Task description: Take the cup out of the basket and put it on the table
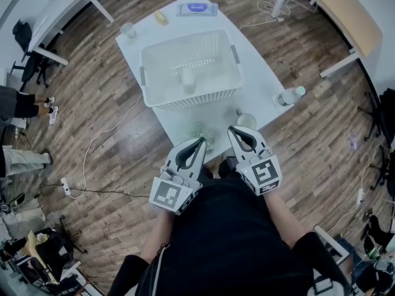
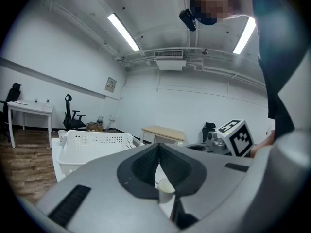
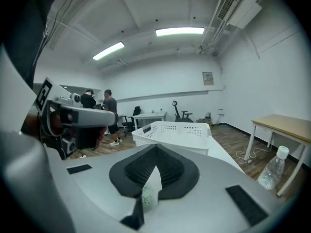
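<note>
Head view: the white basket (image 1: pixel 185 37) stands mid-frame on the white counter (image 1: pixel 253 60), and the cup (image 1: pixel 188 79) stands upright inside it, near its middle; I see nothing else in the basket. Outside it on the counter are a small cup (image 1: pixel 128 29) at the upper left corner, a bottle (image 1: pixel 289 96) at the right edge and a glass (image 1: pixel 245 119) just below the basket. The left gripper (image 1: pixel 200 139) and right gripper (image 1: pixel 232 129) are held side by side at lower centre, close to the person's body and short of the basket, both with nothing in them. Judgement: the reach for the cup has not begun. The next move calls for one gripper to spread its fingers, go over the basket's near rim and come down around the cup without catching the wall. Left gripper view: its fingers (image 2: pixel 141 166) are pressed together at the tips. A pale cup (image 2: pixel 165 188) shows low in the gap but sits on the counter beyond, not pinched; the basket lies at left. Right gripper view: its fingers (image 3: pixel 170 171) are likewise pressed together and hold nothing. A greenish clear thing (image 3: pixel 150 195) shows through the gap below them, the basket lies ahead at centre, and the bottle is at lower right.
</note>
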Demonstrator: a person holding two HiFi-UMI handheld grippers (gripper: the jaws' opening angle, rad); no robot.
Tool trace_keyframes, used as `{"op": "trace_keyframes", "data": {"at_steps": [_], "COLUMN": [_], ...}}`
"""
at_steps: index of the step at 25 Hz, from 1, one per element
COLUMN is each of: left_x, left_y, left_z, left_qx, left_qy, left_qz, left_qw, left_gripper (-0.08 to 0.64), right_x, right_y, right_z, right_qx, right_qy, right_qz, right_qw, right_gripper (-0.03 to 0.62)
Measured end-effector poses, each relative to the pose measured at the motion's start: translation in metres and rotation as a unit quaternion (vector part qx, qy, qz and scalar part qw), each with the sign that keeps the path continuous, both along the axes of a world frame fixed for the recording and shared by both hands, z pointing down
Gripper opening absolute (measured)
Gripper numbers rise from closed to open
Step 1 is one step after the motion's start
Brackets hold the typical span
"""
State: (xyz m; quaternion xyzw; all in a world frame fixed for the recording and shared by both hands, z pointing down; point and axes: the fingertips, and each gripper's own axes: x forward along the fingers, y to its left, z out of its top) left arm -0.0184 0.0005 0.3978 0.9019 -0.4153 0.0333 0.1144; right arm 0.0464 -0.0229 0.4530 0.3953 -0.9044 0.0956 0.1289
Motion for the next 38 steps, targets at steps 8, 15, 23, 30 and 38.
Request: {"op": "trace_keyframes", "data": {"at_steps": [8, 15, 23, 30, 38], "left_x": [-0.005, -0.009, -0.037, -0.065, -0.075], "left_y": [-0.005, -0.01, -0.044, -0.103, -0.184], "left_z": [0.0, 0.003, 0.03, 0.023, 0.06], "left_qx": [0.003, -0.001, -0.055, -0.058, -0.123], "left_qy": [-0.003, -0.004, -0.056, -0.111, -0.194], "left_qz": [-0.005, -0.01, -0.031, -0.036, -0.017], "left_qw": [1.0, 0.9999, 0.9965, 0.9915, 0.9732], "left_gripper": [0.009, 0.009, 0.009, 0.011, 0.198], "right_x": [-0.03, -0.025, -0.022, -0.004, 0.025], "right_y": [0.016, 0.013, 0.01, 0.009, 0.006], "right_z": [-0.031, -0.03, -0.027, -0.024, -0.011], "right_qx": [0.031, 0.027, 0.024, 0.017, 0.002], "right_qy": [-0.039, -0.04, -0.032, -0.032, -0.031], "right_qz": [-0.046, -0.037, -0.027, 0.002, 0.041], "right_qw": [0.998, 0.998, 0.999, 0.999, 0.999], "right_gripper": [0.023, 0.025, 0.025, 0.025, 0.025]}}
